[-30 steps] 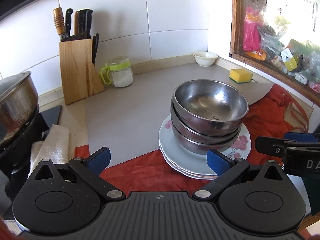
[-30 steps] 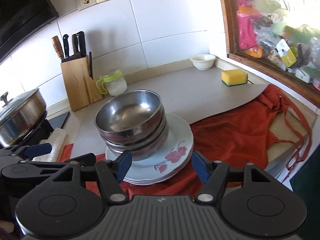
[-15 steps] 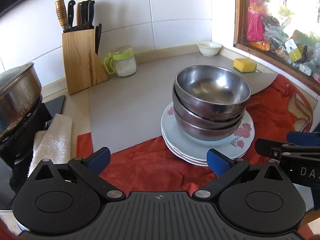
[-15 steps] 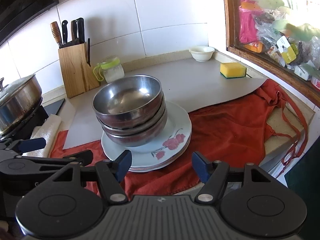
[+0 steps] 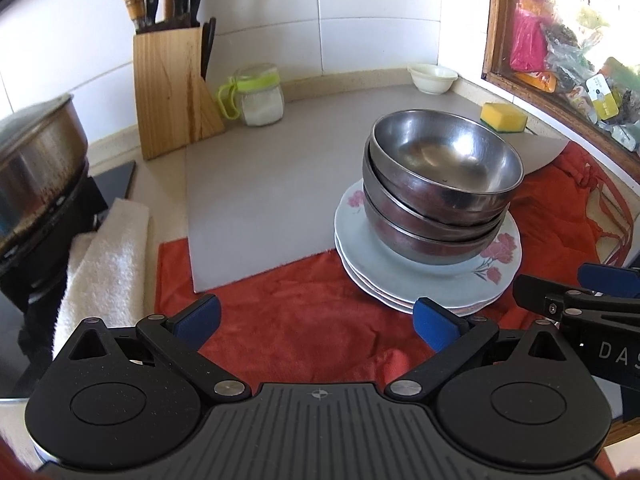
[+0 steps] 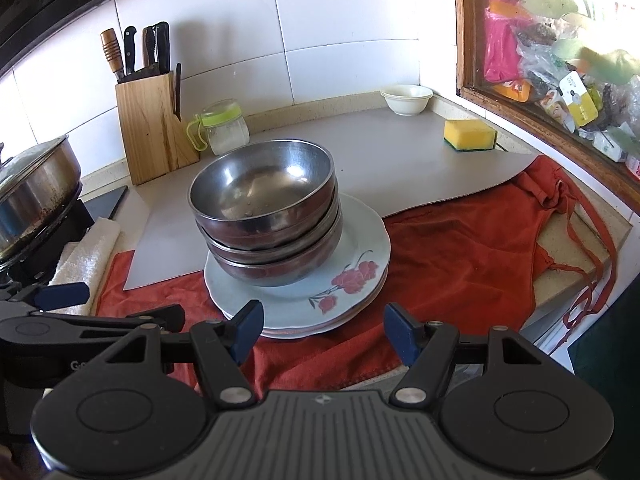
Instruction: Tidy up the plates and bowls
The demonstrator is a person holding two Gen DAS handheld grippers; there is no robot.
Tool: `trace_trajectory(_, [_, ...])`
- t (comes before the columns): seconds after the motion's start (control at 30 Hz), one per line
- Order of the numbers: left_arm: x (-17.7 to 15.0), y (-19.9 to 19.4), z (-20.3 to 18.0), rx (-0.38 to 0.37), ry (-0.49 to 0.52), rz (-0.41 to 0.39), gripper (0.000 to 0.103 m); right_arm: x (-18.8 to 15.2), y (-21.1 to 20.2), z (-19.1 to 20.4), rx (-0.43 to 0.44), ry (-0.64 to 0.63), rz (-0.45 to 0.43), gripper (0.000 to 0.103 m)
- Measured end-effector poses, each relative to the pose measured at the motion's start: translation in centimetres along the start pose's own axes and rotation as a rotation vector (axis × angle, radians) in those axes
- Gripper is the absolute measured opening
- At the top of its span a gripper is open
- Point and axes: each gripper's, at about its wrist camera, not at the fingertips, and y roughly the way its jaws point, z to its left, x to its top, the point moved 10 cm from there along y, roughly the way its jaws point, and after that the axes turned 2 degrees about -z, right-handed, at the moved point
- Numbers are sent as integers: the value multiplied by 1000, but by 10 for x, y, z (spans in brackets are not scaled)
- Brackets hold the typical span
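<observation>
Centrally, three nested steel bowls [image 6: 264,216] sit on stacked white floral plates [image 6: 356,268] over a red cloth [image 6: 460,252]. Left gripper [image 5: 316,320] and right gripper [image 6: 324,330] hover spread, empty. At nine o'clock, a steel pot [image 6: 32,188] is cut off.

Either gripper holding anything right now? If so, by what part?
Nothing held. The left gripper and right gripper both stand open with empty jaws, short of the stacked metal bowls on the floral plates.

bowls [image 5: 444,184]: shiny metal | plates [image 5: 420,280]: glossy ceramic | cloth [image 5: 312,312]: matt
</observation>
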Motion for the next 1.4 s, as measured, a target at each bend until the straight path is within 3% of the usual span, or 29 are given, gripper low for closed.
trace_trajectory(0.63, [-1, -2, -1, 6, 5, -1, 103, -2, -2, 0, -5, -1, 6, 68])
trace_trajectory(0.93, [0, -1, -2, -25, -14, 6, 103, 0, -3, 0, -6, 1, -1, 68])
trace_trajectory(1.2, [6, -8, -2, -24, -6, -62, 103, 5, -7, 2, 5, 4, -19, 68])
trace_trajectory(1.4, [10, -10, 1, -34, -44, -66, 102, 10, -9, 4, 13, -4, -37, 68])
